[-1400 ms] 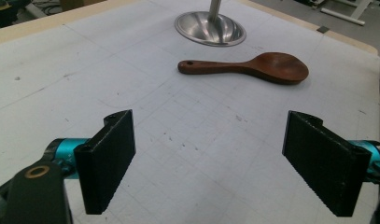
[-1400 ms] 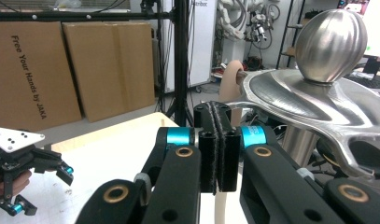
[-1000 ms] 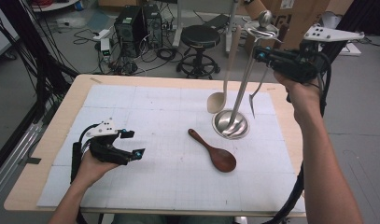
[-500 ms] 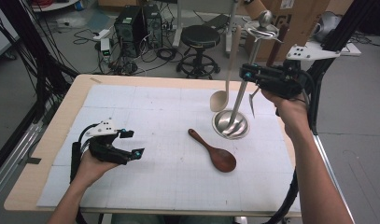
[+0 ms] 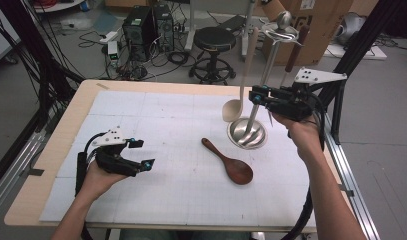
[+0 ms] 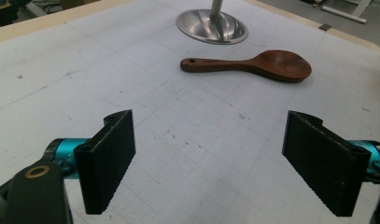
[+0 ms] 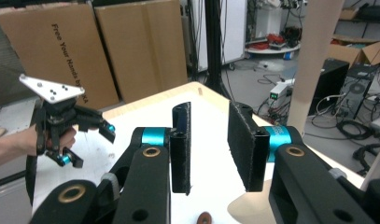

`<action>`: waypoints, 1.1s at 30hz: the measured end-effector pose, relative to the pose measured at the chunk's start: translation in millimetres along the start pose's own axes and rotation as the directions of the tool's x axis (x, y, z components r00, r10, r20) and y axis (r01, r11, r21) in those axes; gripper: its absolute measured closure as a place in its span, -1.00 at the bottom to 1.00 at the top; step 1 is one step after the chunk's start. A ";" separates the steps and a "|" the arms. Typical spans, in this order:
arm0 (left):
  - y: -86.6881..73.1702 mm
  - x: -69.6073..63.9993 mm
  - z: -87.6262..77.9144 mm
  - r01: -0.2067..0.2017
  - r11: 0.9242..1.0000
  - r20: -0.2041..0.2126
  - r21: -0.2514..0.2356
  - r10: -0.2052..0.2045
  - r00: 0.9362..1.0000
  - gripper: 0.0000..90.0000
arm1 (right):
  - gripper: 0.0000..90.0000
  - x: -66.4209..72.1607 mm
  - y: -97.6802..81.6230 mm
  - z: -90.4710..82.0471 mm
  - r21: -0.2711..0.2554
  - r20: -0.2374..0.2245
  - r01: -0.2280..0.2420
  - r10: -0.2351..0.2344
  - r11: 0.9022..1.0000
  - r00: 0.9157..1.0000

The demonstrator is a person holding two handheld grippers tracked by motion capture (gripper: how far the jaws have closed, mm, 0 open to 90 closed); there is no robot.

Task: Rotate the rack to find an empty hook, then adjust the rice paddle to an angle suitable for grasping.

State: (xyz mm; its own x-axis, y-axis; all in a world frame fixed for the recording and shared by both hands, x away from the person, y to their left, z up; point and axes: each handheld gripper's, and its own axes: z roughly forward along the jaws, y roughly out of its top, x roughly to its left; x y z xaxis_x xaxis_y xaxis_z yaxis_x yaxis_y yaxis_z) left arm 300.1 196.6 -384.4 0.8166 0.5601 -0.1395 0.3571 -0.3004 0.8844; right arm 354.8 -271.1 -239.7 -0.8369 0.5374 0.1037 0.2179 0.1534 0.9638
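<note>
Dark spoon point(image 5: 230, 164) is lying flat mid-table, so it's likely next for the rack point(image 5: 256, 107), where the pale spoon point(image 5: 239, 80) hangs. Right gripper point(image 5: 255, 95) beside the pole, jaws just been opening, nothing between. Left gripper point(image 5: 143, 153) parked wide open, empty

Beyond the left gripper point(image 6: 211, 126), cropped by the top edge: post of the steel stand point(image 6: 216, 5). Just under the right gripper point(image 7: 210, 112), jaws lately eased apart with nothing between: brown spoon point(image 7: 204, 218), sliced by the bottom edge, a mere handle tip left. To the right of that gripper, blurred and cut off at the top: pale spoon point(image 7: 317, 56), bowl half hidden behind the jaw. From the high view, behind the right gripper's grey plate: lower end of a dark handle point(image 5: 296, 47), concealed. Contact between that gripper and the post: impossible to tell.
</note>
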 end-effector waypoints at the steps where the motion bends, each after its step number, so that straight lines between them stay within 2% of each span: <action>1: 0.0 -0.1 -0.2 -0.002 1.000 0.000 -0.001 0.002 1.000 -0.60 | 0.55 0.2 -2.6 0.8 0.004 0.000 -0.001 0.001 1.000 1.000; 10: -0.2 -0.2 0.2 -0.003 1.000 0.000 0.005 0.003 1.000 -0.60 | 0.53 0.9 -22.5 7.2 0.042 -0.006 -0.025 0.025 0.999 1.000; 17: -0.7 -1.1 1.4 -0.004 1.000 -0.002 0.006 0.004 1.000 -0.60 | 0.55 5.8 -37.5 13.6 0.071 -0.021 -0.027 0.028 0.997 0.999; 26: -0.7 -1.3 1.5 -0.005 1.000 -0.012 0.010 0.005 1.000 -0.60 | 0.85 9.4 -60.8 18.3 0.119 -0.021 -0.029 0.031 0.992 0.999; 30: -0.7 -2.2 2.5 -0.010 1.000 -0.008 0.015 0.010 1.000 -0.60 | 0.97 11.2 -72.0 22.4 0.138 -0.040 -0.028 0.033 0.990 0.999; 33: -0.7 -2.8 3.3 -0.013 1.000 -0.009 0.017 0.014 1.000 -0.60 | 0.99 11.4 -80.5 26.6 0.160 -0.041 -0.033 0.040 0.987 0.998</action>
State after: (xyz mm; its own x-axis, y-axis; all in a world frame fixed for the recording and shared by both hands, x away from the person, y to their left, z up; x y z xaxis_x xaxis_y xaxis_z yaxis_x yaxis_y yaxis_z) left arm 299.0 192.7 -386.1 0.8171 0.5632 -0.1233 0.3536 -0.3206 0.8787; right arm 341.1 -255.3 -322.6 -0.8477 0.5082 0.1523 0.3227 0.2661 0.9083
